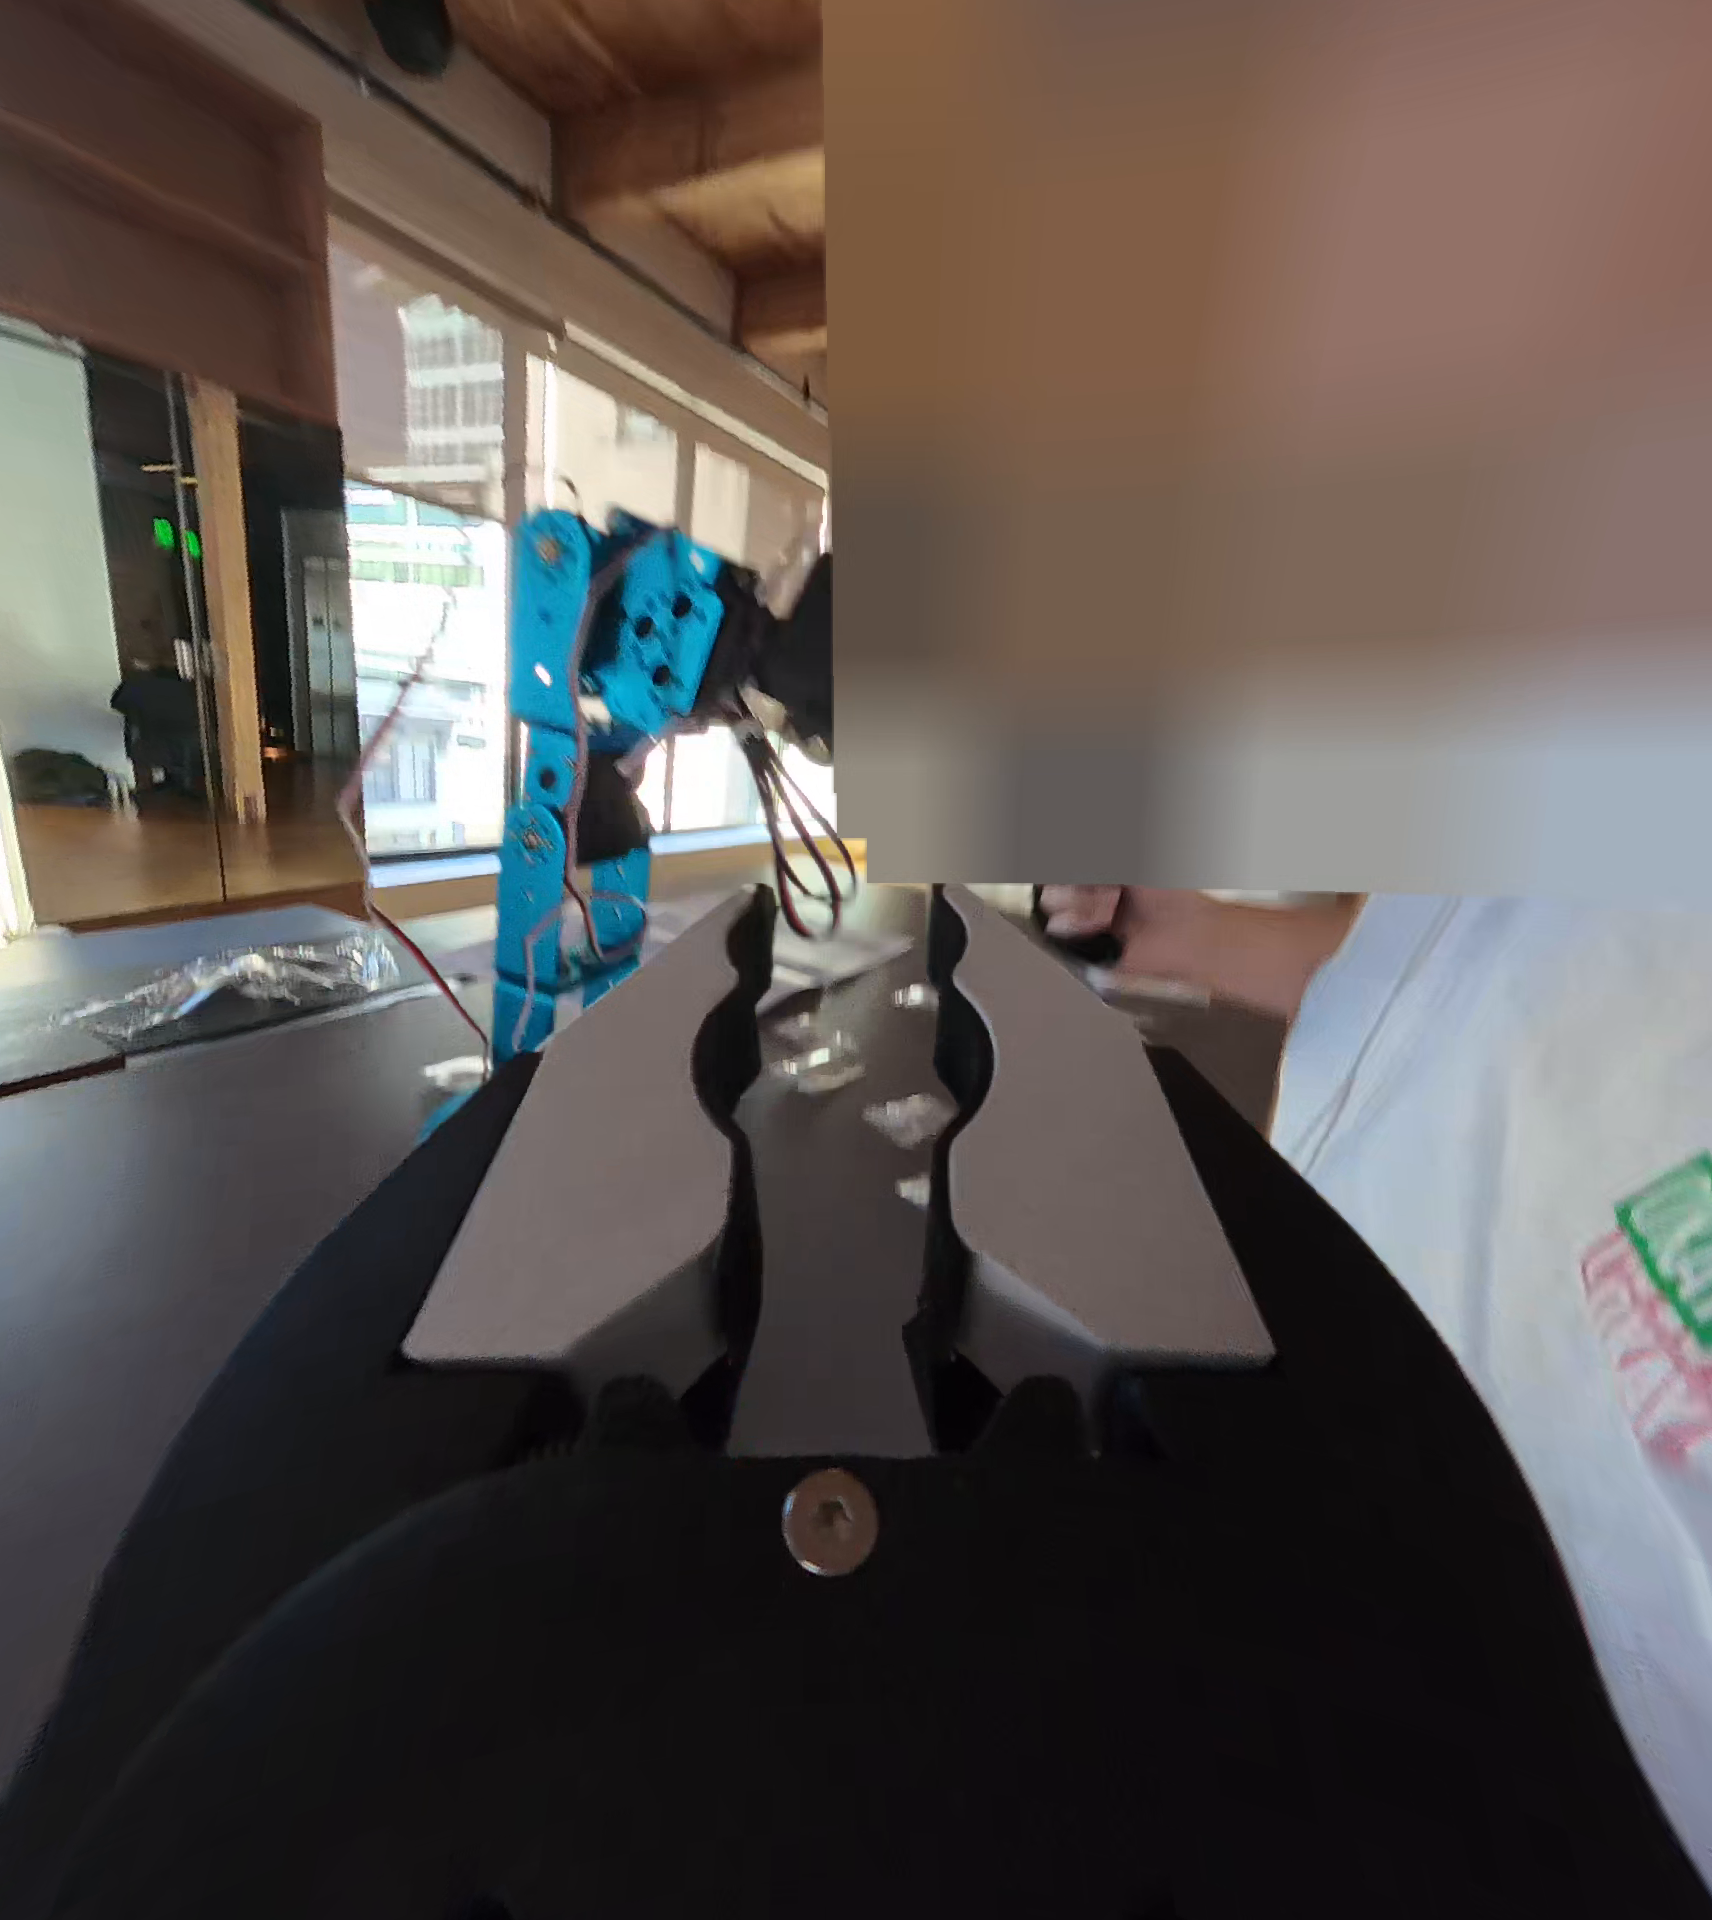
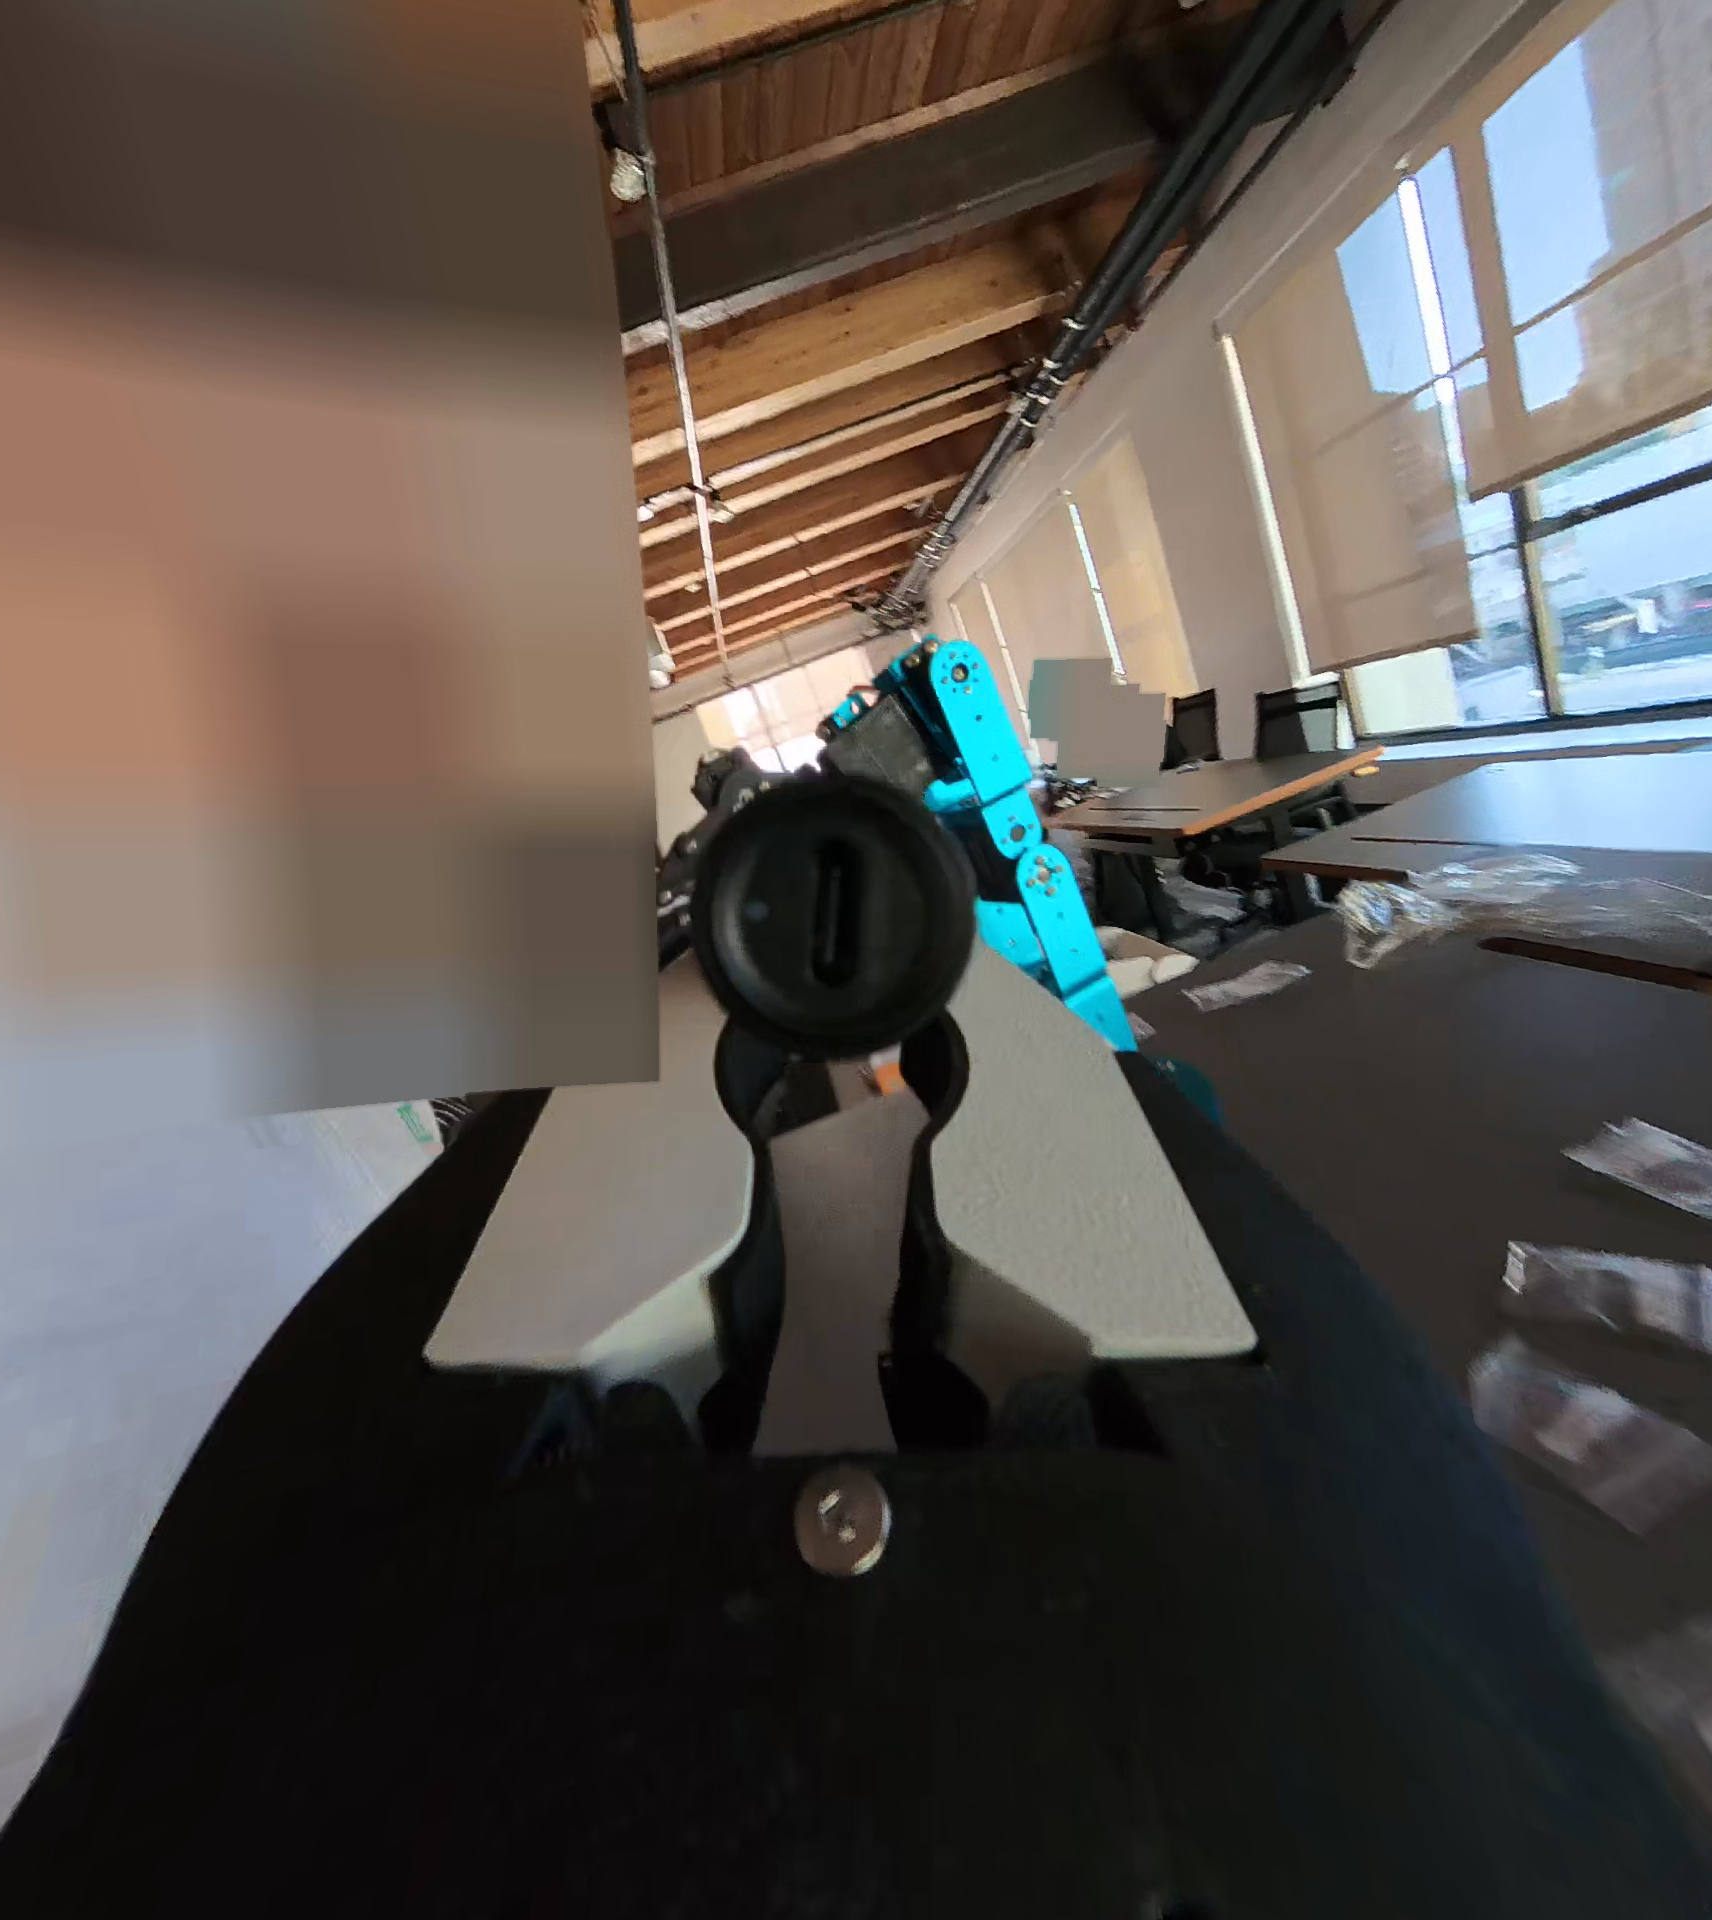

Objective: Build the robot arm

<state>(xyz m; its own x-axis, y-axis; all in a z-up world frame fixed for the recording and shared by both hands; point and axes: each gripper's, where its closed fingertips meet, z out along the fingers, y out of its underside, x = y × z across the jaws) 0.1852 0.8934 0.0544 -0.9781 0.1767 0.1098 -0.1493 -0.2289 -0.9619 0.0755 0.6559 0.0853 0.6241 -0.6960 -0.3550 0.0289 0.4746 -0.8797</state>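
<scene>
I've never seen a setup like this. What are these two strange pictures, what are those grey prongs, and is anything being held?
Each picture comes from a camera on a hand-held gripper, looking along its two grey fingers. A person in a white shirt holds one in each hand. The left gripper is open and empty. The right gripper is shut on a round black tool handle, seen end-on. Ahead stands a small blue robot arm on a dark table, with little clear plastic bags scattered about.

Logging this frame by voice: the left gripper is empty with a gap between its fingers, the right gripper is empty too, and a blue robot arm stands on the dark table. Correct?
Not quite. The right wrist view shows the right gripper shut on a round black tool end, not empty. The rest holds: the left gripper is open and empty, and the blue robot arm stands on the dark table.
</scene>
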